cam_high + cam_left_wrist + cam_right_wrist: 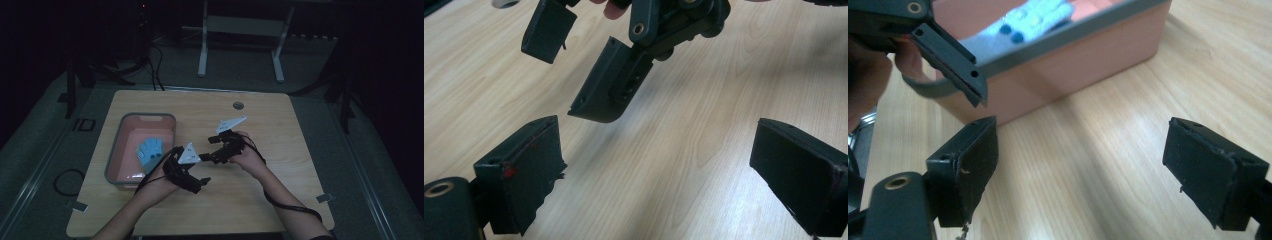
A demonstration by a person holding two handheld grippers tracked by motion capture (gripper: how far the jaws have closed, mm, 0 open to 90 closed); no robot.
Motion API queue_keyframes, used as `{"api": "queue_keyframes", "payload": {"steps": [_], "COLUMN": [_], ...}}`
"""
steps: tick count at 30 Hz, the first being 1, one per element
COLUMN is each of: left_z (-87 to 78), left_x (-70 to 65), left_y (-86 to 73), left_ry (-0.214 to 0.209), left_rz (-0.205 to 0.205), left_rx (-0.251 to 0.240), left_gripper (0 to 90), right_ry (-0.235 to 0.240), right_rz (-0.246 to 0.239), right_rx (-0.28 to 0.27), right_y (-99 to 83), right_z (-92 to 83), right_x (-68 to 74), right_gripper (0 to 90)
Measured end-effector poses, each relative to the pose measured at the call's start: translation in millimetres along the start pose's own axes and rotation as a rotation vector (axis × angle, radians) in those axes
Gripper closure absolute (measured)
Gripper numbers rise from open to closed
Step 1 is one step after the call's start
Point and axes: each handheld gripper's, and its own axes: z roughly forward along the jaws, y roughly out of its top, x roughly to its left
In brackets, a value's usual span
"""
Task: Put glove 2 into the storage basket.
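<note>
While your two grippers hang over the bare wood, the light blue knitted glove with dark dots [150, 152] lies inside the pink plastic bin with the grey rim [116, 150], at the left of the pale wooden table [280, 150]. Your left gripper [201, 182] has its jaws wide apart and holds nothing. Your right gripper [210, 150] is spread wide and empty too. I think the glove is soft, floppy and very light. It will likely bend and droop. Pinch it in the thick middle part, not by one thin finger.
</note>
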Motion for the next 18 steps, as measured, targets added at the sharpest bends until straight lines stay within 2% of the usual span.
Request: {"api": "queue_keyframes", "payload": {"steps": [9, 18], "left_z": [21.7, 37.2], "left_x": [-11.8, -19.9], "left_y": [0.0, -4.4], "left_ry": [-0.041, -0.075], "left_rz": [0.025, 0.031], "left_rx": [-0.008, -0.009], "left_gripper": [7.0, 7.0], "right_ry": [-0.018, -0.041], "right_rz": [0.026, 0.060], "right_rx": [0.008, 0.013], "right_y": [-28.3, -61.6], "right_z": [-10.4, -22.5], "right_x": [-7.0, -13.1], "right_gripper": [14.8, 14.9]}}
